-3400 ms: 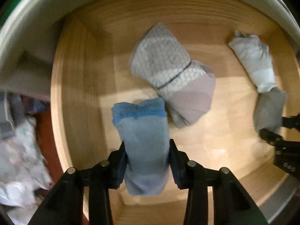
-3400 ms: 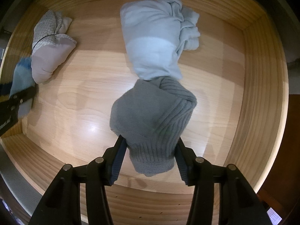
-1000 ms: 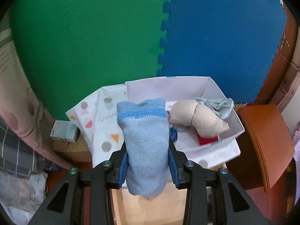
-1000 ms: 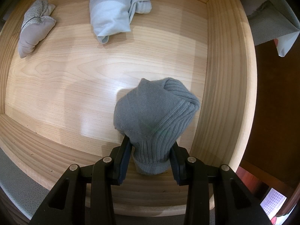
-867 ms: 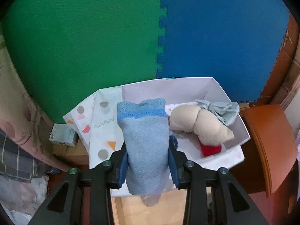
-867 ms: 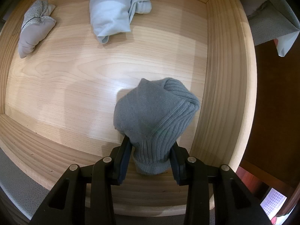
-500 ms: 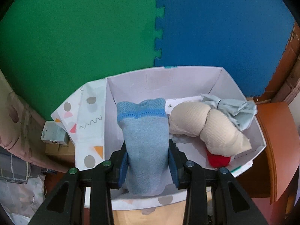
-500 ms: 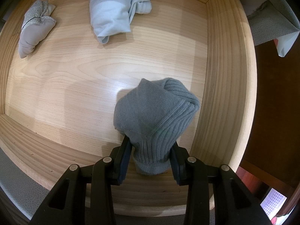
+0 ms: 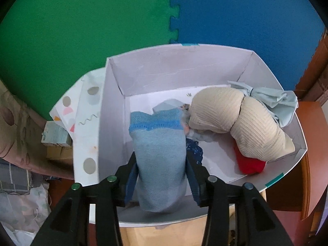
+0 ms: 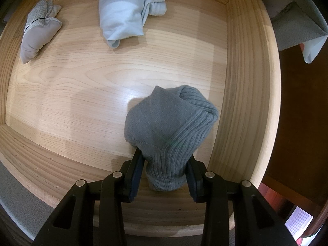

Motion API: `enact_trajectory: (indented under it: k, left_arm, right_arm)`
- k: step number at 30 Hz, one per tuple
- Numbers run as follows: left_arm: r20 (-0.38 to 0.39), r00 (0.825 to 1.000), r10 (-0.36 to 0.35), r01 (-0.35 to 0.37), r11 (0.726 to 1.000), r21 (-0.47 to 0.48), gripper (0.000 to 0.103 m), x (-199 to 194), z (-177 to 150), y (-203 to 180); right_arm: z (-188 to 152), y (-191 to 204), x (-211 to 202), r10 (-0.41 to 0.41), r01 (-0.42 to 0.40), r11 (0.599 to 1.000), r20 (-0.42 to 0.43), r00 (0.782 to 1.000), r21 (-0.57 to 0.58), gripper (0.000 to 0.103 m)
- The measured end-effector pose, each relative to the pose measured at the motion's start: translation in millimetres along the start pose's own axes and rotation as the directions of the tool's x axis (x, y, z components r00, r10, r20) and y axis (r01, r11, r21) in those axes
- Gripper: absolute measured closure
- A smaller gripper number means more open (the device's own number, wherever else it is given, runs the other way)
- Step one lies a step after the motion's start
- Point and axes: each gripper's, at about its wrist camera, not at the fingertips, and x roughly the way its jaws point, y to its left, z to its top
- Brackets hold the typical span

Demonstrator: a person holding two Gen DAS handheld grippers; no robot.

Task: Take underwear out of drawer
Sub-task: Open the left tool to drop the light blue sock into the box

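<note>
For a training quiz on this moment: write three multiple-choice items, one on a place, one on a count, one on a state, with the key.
1. Where is the blue bundle in the left gripper?
A. over the white box
B. on the drawer floor
C. on the green mat

2. How many bundles lie loose in the wooden drawer?
A. none
B. two
C. four

3. What is the right gripper doing?
A. standing open and bare
B. resting on a box rim
C. clamped on the grey ribbed bundle

Key: A, the box interior lies behind it; B, one patterned grey bundle, one pale blue bundle; C, both pads press its cuff.
</note>
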Motion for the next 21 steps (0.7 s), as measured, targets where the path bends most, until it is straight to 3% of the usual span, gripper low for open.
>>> enact_trajectory:
  k: [4,10,21]
  left_arm:
    - [0.038,0.999,-0.003,0.002,1.0,0.015,0.048,-15.3,0.6,1.6]
    - [0.079,0.997,0.002,-0.003,1.0,0.014,0.047,-45.3,-8.8,6.3]
    - [0.092,0.994,0.053,-0.052,0.999,-0.015,0.047,-84.8,-92.4,32.7]
  right_arm:
    - [0.1,-0.1,0.1,0.0,0.0,1.0,0.0,1.0,0.0,0.068]
    - [0.1,-0.2,0.2,0.0,0.0,1.0,0.0,1.0,0.001,0.068]
    - [0.2,-0.3,0.4,0.0,0.0,1.0,-0.001,1.0,0.001,0.068]
